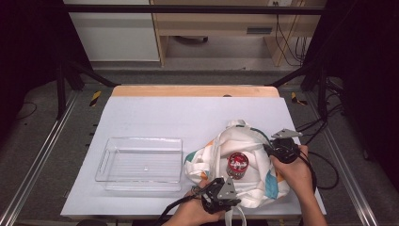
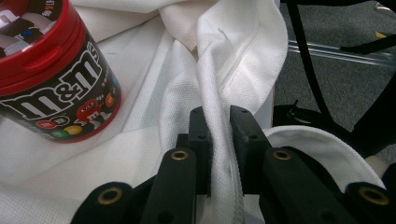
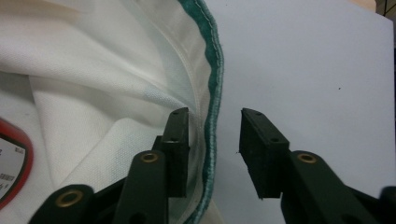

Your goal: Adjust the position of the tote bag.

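A clear tray [image 1: 139,164] sits at the left of my white desk [image 1: 188,113]. My left gripper [image 2: 219,122] pinches the cloth bag [image 1: 244,188], its near edge hidden under my hands. The candy tub [image 1: 237,165] stands on the bag. My right gripper [image 3: 214,128] is spread beside the green hem.

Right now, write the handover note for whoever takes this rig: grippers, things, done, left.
Left gripper: shut on a fold of the white cloth tote bag at its near edge.
Right gripper: open, the bag's green-stitched hem between the jaws but not pinched.
Red-lidded round M&M's candy tub: lies on the spread bag, between the two grippers.
Clear plastic rectangular tray: holds nothing, left of the bag on the white table.
Done: bag spread out, tub exposed.
Left: probably lift the tub out and set it in the tray.
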{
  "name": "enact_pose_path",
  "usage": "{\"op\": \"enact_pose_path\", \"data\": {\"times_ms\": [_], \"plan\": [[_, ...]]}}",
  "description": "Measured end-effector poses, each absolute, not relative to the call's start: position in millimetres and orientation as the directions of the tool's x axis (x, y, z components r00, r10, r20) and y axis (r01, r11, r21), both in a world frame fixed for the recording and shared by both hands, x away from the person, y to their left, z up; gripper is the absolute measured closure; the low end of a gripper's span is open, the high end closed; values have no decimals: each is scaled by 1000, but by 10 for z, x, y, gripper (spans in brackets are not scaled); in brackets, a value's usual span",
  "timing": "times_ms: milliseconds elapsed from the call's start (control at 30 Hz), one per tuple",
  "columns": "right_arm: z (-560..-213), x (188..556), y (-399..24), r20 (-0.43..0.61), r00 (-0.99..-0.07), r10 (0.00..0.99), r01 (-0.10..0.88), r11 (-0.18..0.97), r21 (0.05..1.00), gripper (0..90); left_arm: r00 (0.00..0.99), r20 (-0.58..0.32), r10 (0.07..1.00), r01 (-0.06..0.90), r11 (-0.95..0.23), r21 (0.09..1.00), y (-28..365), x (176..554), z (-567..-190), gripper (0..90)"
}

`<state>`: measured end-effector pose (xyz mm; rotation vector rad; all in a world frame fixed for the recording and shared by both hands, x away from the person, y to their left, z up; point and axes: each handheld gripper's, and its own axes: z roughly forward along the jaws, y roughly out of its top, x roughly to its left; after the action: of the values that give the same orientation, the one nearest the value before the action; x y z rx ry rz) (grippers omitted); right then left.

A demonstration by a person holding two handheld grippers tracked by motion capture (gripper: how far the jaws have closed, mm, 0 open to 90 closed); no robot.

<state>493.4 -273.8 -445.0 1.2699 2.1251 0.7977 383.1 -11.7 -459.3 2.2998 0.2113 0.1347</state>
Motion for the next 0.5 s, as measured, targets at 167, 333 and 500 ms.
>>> {"op": "enact_pose_path", "data": {"times_ms": [167, 333, 500], "plan": [[-4340, 4849, -2747, -147, -412, 899, 566, 379, 732, 433, 980, 21, 199, 117, -654, 747, -95, 3823, -4542, 740], [-4182, 4795, -2738, -135, -406, 904, 556, 362, 748, 344, 978, 13, 208, 125, -637, 761, -67, 3815, -4461, 676], [-4029, 4759, -2677, -171, -414, 894, 527, 388, 756, 278, 971, -2, 240, 150, -601, 785, -17, 3837, -4350, 592]]}}
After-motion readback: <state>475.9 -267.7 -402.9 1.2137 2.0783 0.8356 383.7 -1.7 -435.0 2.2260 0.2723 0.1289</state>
